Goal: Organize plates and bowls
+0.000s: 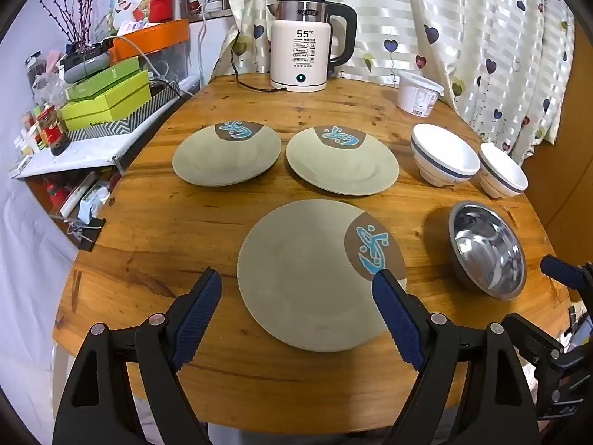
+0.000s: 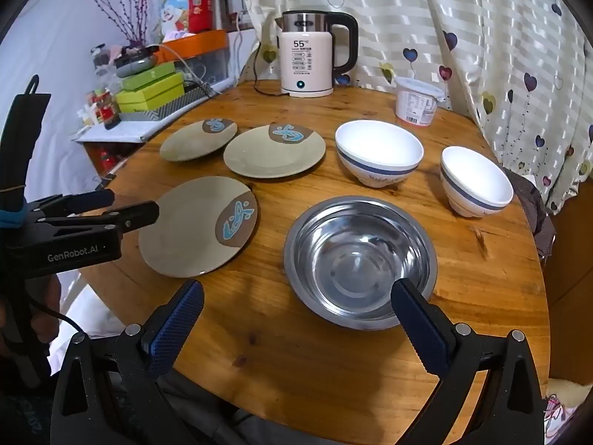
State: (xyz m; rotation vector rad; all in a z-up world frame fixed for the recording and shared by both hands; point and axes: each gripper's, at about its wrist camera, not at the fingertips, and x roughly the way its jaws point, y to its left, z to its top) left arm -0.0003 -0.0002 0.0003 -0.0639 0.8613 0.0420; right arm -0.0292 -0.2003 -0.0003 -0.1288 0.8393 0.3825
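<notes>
Round wooden table (image 1: 155,222), seen from the near edge. At far left, off the table: stacked green boxes (image 1: 107,100) on a cluttered side shelf.

Left gripper (image 1: 296,282): jaws spread wide, nothing held, poised above the near plate (image 1: 304,278), one blue pad left of the rim, the other over the fish emblem on the right side. Seen from the right wrist as a black clamp (image 2: 126,207) reaching in over that plate's left edge.

Behind, two more plates side by side, close but apart: far-left plate (image 1: 226,155), then middle plate (image 1: 341,163), each flat on the wood with the emblem at the far rim.

Back centre: electric kettle (image 1: 304,48) reading 55, then a white tub (image 1: 418,92) to its right.

Right of the plates: larger white bowl (image 2: 378,152), then smaller white bowl (image 2: 474,181), both upright, blue-banded, well apart.

Nearest at right: steel bowl (image 2: 359,259), upright. Right gripper (image 2: 296,293): opened wide, empty, right pad over the bowl's near rim, left pad over bare wood.
</notes>
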